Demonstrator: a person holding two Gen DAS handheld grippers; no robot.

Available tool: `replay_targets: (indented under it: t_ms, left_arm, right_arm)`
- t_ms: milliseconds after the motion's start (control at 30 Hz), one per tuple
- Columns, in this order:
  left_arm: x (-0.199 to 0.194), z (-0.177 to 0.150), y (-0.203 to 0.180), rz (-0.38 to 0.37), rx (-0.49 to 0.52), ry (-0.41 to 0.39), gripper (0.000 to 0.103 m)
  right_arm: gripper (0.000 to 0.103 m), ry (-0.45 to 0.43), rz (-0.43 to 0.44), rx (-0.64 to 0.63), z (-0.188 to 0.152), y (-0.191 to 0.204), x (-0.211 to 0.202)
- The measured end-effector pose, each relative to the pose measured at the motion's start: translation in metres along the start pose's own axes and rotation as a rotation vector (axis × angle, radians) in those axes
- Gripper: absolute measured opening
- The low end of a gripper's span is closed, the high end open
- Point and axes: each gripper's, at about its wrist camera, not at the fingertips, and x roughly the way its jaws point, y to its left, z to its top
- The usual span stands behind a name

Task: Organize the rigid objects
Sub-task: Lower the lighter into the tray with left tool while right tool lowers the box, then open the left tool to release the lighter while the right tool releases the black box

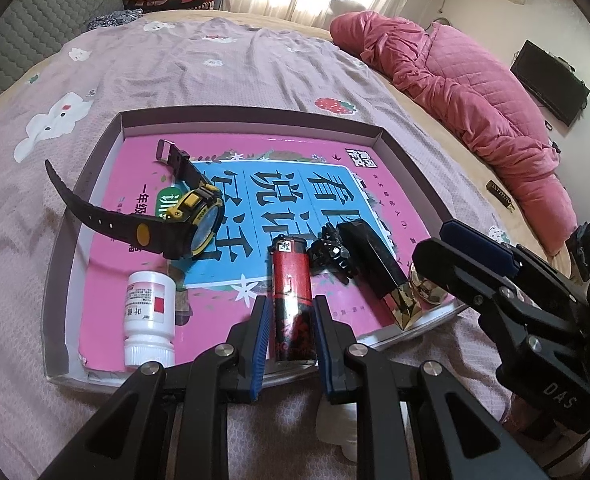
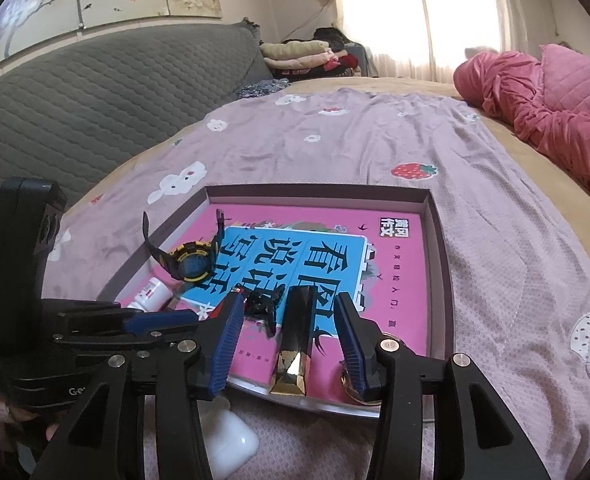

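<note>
Left wrist view showed my left gripper [image 1: 289, 314] clenched on a red and black lighter [image 1: 291, 300], its blue pads pressed against both sides of the body. The lighter lay lengthwise on a pink and blue book [image 1: 255, 200] that filled the bottom of a shallow cardboard tray [image 1: 251, 114] set on the lilac bedsheet [image 1: 215, 68]. To the lighter's left a white pill bottle [image 1: 149, 316] lay on its side with the cap toward me, and beyond it a black and yellow wristwatch [image 1: 193, 220] rested on the book, one strap hanging out over the tray's left wall. Just right of the lighter sat a small black clip-like object [image 1: 331, 256], and beside that a black lipstick tube with a gold faceted end [image 1: 379, 272].

In the right wrist view my right gripper [image 2: 289, 334] stood released, its fingers well apart on either side of the lipstick tube [image 2: 295, 332] and not touching it. The tube lay on the book [image 2: 395, 280] near the tray's front edge, gold end toward me. A round gold object showed partly behind my right finger [image 2: 351, 344]; I could not tell what it was. A pink quilt [image 2: 555, 96] lay bunched at the far side of the bed.
</note>
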Motion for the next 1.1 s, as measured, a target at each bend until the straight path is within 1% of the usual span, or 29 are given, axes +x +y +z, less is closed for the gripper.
replay_targets:
  t_ms: [133, 633, 800, 933, 1033, 1100]
  left_arm:
    - [-0.005, -0.002, 0.002, -0.014, -0.01, -0.009, 0.022]
    - [-0.022, -0.009, -0.004, 0.0, 0.02, -0.045, 0.022]
    - [-0.03, -0.011, -0.006, 0.001, 0.026, -0.059, 0.022]
    - [-0.035, -0.012, -0.006, -0.001, 0.027, -0.066, 0.023]
    - [-0.039, -0.013, -0.007, 0.0, 0.031, -0.076, 0.028]
    - [-0.042, -0.014, -0.008, 0.0, 0.032, -0.081, 0.034]
  right_arm:
    - [0.052, -0.003, -0.003, -0.001, 0.0, 0.0, -0.002]
    - [0.054, -0.017, -0.024, -0.014, -0.002, 0.0, -0.015]
    - [0.06, -0.029, -0.025, -0.026, -0.002, 0.002, -0.022]
    - [0.061, -0.036, -0.028, -0.045, -0.003, 0.005, -0.026]
    - [0.061, -0.038, -0.03, -0.054, -0.004, 0.007, -0.029]
    - [0.062, -0.04, -0.032, -0.055, -0.004, 0.008, -0.03]
